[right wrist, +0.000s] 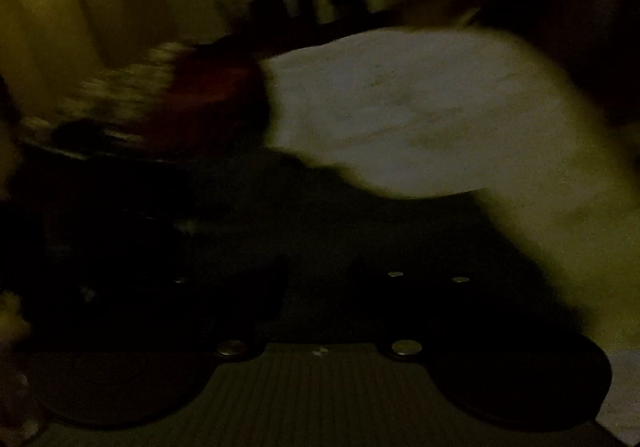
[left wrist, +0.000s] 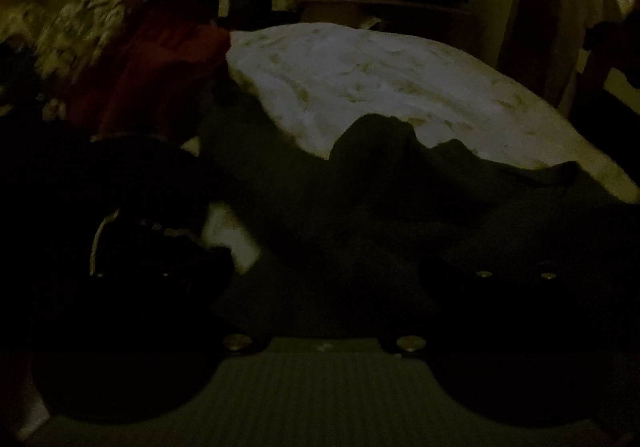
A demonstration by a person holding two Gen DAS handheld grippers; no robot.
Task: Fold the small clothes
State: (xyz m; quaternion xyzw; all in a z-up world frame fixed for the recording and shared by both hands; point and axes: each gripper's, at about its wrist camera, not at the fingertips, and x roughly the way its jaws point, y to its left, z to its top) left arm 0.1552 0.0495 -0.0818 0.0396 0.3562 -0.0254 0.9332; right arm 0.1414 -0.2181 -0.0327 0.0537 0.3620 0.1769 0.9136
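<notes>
Dark cloth lies crumpled straight ahead of the left gripper on the bed, its length running across toward the right edge, nearer this gripper than the blurred right gripper; whether either grips anything, I cannot tell.

I see soft matt cloth all over: a dark garment at my 12, a pale mottled bedsheet beyond it, a maroon fabric heap at 10. Shiny metal screws dot my matt black left gripper; its ribbed base looks plastic.
</notes>
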